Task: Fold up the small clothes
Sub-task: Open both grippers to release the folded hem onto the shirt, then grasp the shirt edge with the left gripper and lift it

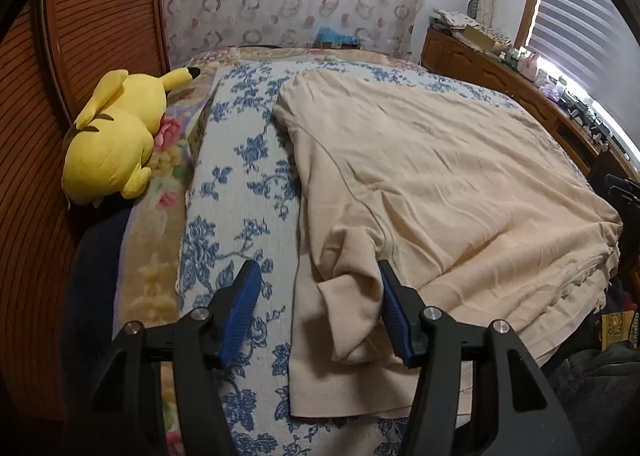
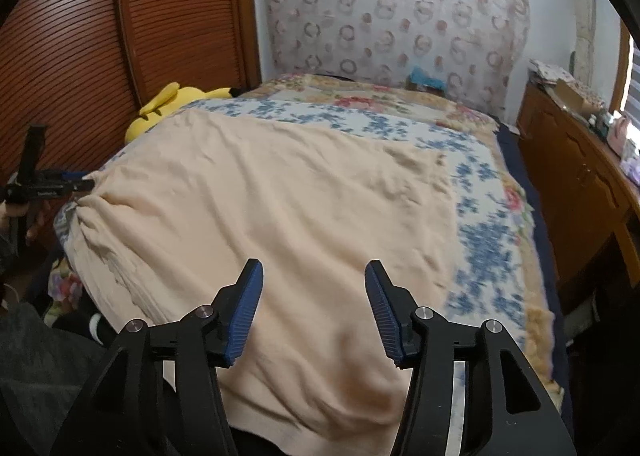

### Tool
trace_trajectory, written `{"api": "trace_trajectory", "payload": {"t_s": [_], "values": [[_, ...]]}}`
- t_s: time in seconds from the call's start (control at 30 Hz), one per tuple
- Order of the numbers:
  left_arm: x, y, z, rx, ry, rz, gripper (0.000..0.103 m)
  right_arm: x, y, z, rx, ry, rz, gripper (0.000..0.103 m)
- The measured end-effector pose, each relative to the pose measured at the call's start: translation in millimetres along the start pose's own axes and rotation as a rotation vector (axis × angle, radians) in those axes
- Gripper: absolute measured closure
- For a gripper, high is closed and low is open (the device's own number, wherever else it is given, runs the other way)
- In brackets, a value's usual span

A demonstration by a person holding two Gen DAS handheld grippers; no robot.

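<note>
A cream garment point(image 1: 432, 184) lies spread on the bed, one sleeve point(image 1: 352, 296) folded in over its near left side. My left gripper point(image 1: 318, 276) is open, its jaws either side of that sleeve, just above it. In the right wrist view the same garment point(image 2: 280, 208) covers most of the bed. My right gripper point(image 2: 314, 276) is open and empty above its near hem. The left gripper point(image 2: 52, 186) also shows there at the garment's far left edge, touching bunched cloth.
The bed has a blue-flowered white cover point(image 1: 236, 192) over a floral blanket point(image 2: 400, 100). A yellow plush toy point(image 1: 116, 140) lies at the left by the slatted wooden door point(image 1: 80, 36). A wooden dresser point(image 2: 580, 176) with clutter runs along the right.
</note>
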State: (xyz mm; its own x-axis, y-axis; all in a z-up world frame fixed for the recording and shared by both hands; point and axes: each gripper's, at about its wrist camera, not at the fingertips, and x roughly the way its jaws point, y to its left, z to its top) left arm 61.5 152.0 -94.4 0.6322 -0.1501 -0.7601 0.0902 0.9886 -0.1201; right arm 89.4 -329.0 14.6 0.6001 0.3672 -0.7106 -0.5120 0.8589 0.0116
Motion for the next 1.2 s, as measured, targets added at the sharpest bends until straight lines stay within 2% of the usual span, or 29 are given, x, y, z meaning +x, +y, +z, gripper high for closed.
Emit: {"api": "trace_trajectory", "payload": {"t_s": [0.17, 0.43, 0.47, 0.5, 0.7, 0.73, 0.77, 0.83, 0.97, 1.2], "values": [[2.7, -5.5, -9.6, 0.0, 0.012, -0.006, 0.046, 25.3, 15.6, 2.2, -0.015, 0.024, 0.032, 0.046], [-2.6, -8.8, -19.6, -0.034, -0.036, 0.015, 0.047, 58.3, 31.6, -1.8, -0.02, 0.068, 0.042, 0.044], [-3.2, -9.6, -20.7, -0.035, -0.041, 0.016, 0.054, 61.0, 33.2, -2.4, -0.022, 0.071, 0.038, 0.043], [-3.7, -10.6, -21.7, -0.037, -0.046, 0.018, 0.057, 63.7, 33.3, -3.0, -0.023, 0.076, 0.035, 0.043], [-8.6, -14.3, -27.2, -0.052, -0.059, 0.007, 0.069, 76.0, 35.5, -10.7, -0.029, 0.084, 0.011, 0.041], [-9.7, -14.4, -28.8, -0.057, -0.063, 0.002, 0.074, 76.6, 37.2, -12.0, -0.037, 0.078, 0.003, 0.039], [-10.5, -14.1, -30.3, -0.061, -0.066, -0.003, 0.087, 77.4, 38.8, -12.8, -0.044, 0.073, -0.008, 0.037], [-11.2, -13.5, -31.2, -0.071, -0.066, -0.016, 0.095, 77.8, 41.7, -15.5, -0.052, 0.058, -0.02, 0.031], [-20.1, -20.0, -24.9, -0.073, -0.09, -0.062, 0.098, 79.9, 39.5, -14.4, -0.038, 0.059, -0.024, 0.027], [-48.4, -57.8, 8.5, -0.009, -0.169, -0.189, 0.098, 71.0, 31.5, -12.2, -0.003, 0.075, 0.007, 0.029]]}}
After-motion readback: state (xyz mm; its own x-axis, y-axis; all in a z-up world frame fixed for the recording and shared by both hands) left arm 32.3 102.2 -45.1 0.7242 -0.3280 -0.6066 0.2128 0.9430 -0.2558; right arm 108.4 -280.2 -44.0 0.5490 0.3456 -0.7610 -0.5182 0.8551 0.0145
